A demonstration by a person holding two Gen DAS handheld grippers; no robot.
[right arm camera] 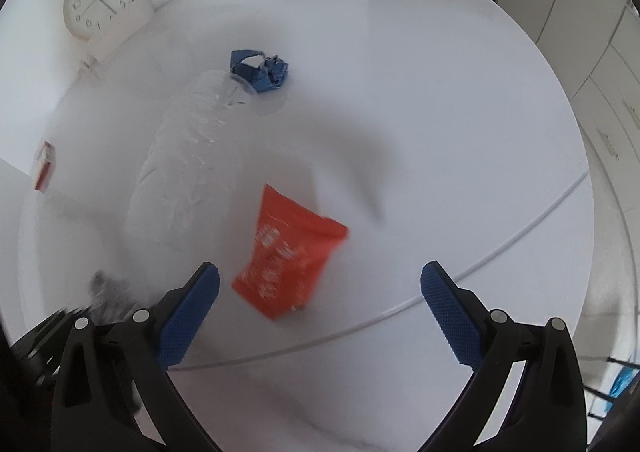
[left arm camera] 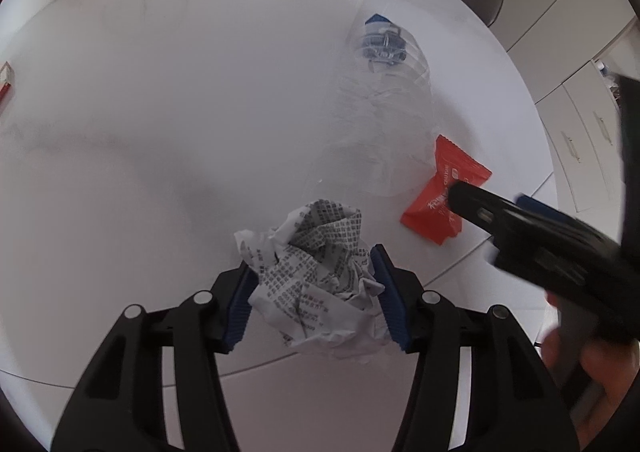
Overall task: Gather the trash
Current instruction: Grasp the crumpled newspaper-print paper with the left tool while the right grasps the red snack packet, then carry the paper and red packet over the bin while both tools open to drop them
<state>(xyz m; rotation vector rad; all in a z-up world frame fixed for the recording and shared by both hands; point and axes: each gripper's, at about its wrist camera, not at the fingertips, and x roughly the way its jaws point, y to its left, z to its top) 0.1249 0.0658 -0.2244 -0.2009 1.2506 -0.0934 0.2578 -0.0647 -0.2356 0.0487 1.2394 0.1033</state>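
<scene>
Currently left gripper (left arm camera: 316,292) is clamping crumpled paper (left arm camera: 316,272) at counter (left arm camera: 160,112) edge — light, crushable; right gripper (right arm camera: 320,300) is hovering open over red wrapper (right arm camera: 288,252) — thin, slippery, best pinched across its middle.

Both cameras sit on the grippers and look steeply down at the round white table (left arm camera: 168,100) from close up. The left one is near the paper ball (left arm camera: 316,276). Both see the clear bottle (right arm camera: 188,156) and the red wrapper (right arm camera: 292,252).
</scene>
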